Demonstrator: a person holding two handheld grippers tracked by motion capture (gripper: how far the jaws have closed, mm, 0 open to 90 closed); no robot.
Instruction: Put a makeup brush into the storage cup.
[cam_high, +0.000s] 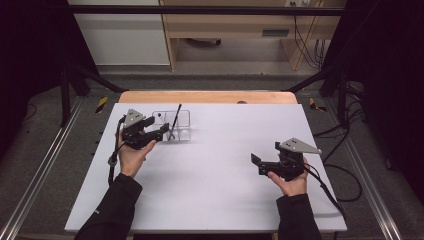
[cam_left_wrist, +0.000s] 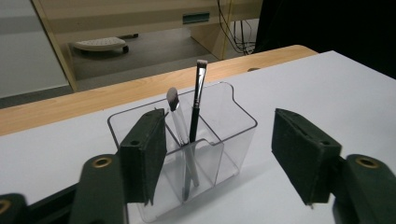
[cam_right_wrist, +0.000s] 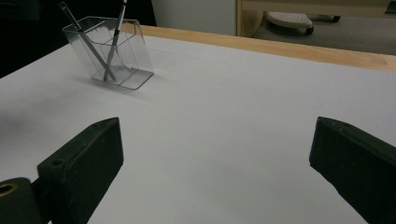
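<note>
- Two makeup brushes stand in the clear organizer (cam_left_wrist: 187, 140) at the far left of the desk (cam_high: 220, 165): a black-handled angled brush (cam_left_wrist: 196, 105) leaning upright, and a fluffy-tipped brush (cam_left_wrist: 173, 100) beside it, both in compartments toward the box's left side as the left gripper view shows it (which cell each foot sits in is hard to tell through the plastic).
- Left hand-held gripper (cam_left_wrist: 219, 163) sits just near of the organizer with its jaws spread and nothing pinched; the box lies partly between them but the pads do not press on it.
- Judged from this, the step in hand is letting go and drawing clear. Do it well by pulling straight back toward the near edge and a little upward, so the left pad (cam_left_wrist: 144, 154), which is close to the box wall, does not catch the rim and tip the light container.
- Keep the jaws spread until they are past the brush tips; closing early could clip a handle.
- Right hand-held gripper (cam_right_wrist: 212, 172) rests well apart at the near right, jaws spread over bare desk and holding nothing; it need not move.
- Beyond the white surface runs a wooden edge (cam_high: 207, 96) with floor and furniture behind, none of it in the way.
</note>
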